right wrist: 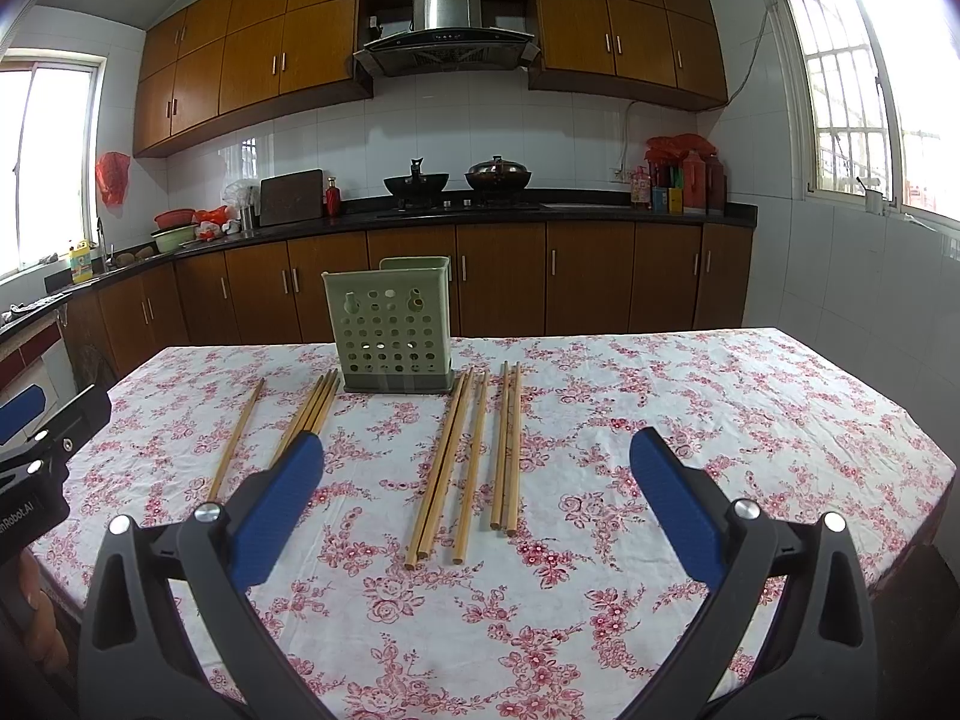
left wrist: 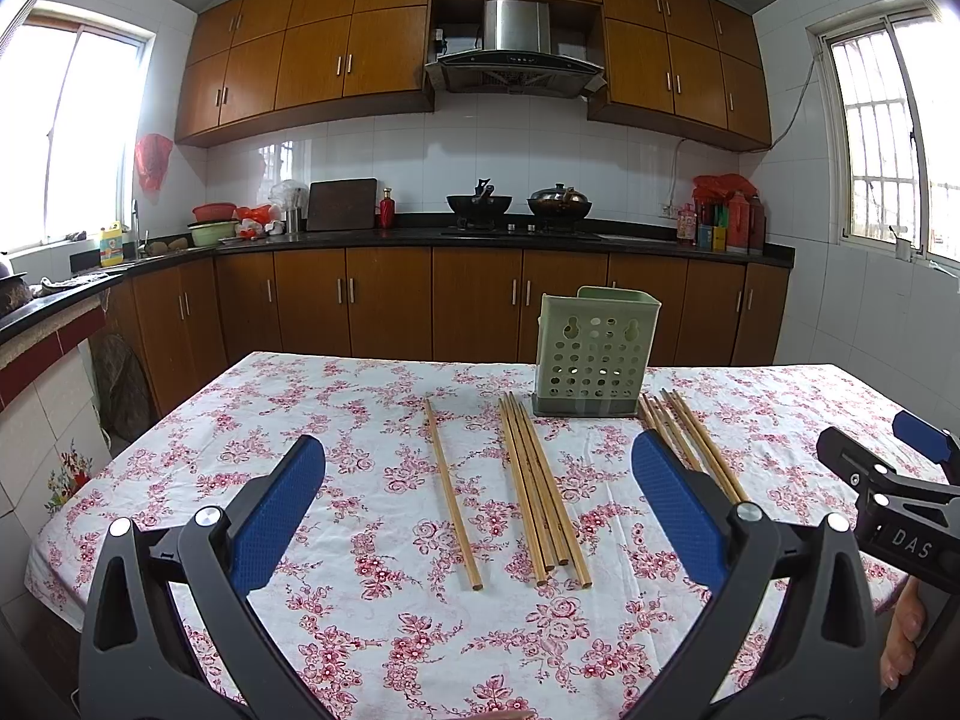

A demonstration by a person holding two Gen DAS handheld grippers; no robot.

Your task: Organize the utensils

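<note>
1. The left claw is hovering low in the frame of its own view with its blue pads spread wide and nothing between them; the right claw is doing the same in its view, equally spread and empty.
2. Just beyond the claws, the chopsticks are lying loose on the floral-clothed bench, pointing away toward the far edge. In the left view a single chopstick is lying left of centre, with a bundle of four just beside it at centre.
3. In the right view a group of three is sitting at centre, with a pair just to its right.
4. Farther back, the green perforated holder is standing upright at the middle of the bench, apparently empty, so the sorting is judged to be not yet begun.
5. Likely trouble:
   - the sticks are thin and lying flat, so a closing claw may be skidding over one rather than lifting it;
   - sticks in a bundle are touching, so a grab may be dragging neighbours along or rolling them toward the bench edge;
   - the holder looks light, so a chopstick tip striking its rim may be tipping or pushing it.
</note>
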